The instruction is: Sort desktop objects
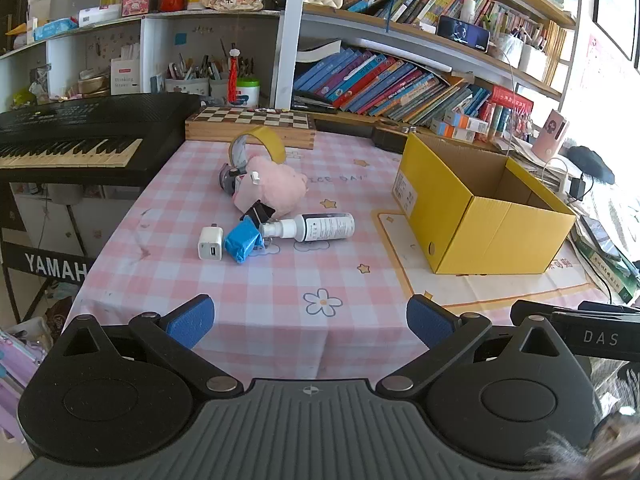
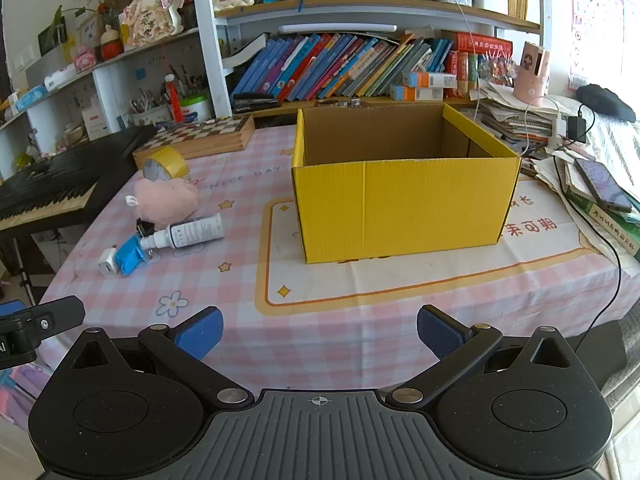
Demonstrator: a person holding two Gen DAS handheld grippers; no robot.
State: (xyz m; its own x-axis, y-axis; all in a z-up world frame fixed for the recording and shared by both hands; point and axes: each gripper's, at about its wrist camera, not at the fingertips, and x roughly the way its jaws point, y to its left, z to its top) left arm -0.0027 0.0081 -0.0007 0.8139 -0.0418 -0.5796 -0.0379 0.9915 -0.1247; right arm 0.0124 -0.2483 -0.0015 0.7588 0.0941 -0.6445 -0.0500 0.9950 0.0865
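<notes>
A cluster of small objects lies on the pink checked tablecloth (image 1: 248, 292): a white charger (image 1: 210, 243), a blue packet (image 1: 241, 241), a black binder clip (image 1: 258, 213), a white spray bottle (image 1: 316, 227) lying on its side, a pink plush (image 1: 272, 188), and a yellow tape roll (image 1: 258, 146). An open yellow cardboard box (image 1: 492, 220) stands to their right, also in the right wrist view (image 2: 404, 204). My left gripper (image 1: 311, 320) is open and empty, near the table's front edge, short of the cluster. My right gripper (image 2: 319, 330) is open and empty in front of the box.
A black Yamaha keyboard (image 1: 72, 140) stands left of the table. A wooden chessboard box (image 1: 252, 124) lies at the back edge. Bookshelves rise behind. Stacked papers, a phone (image 2: 604, 186) and cables crowd the right side.
</notes>
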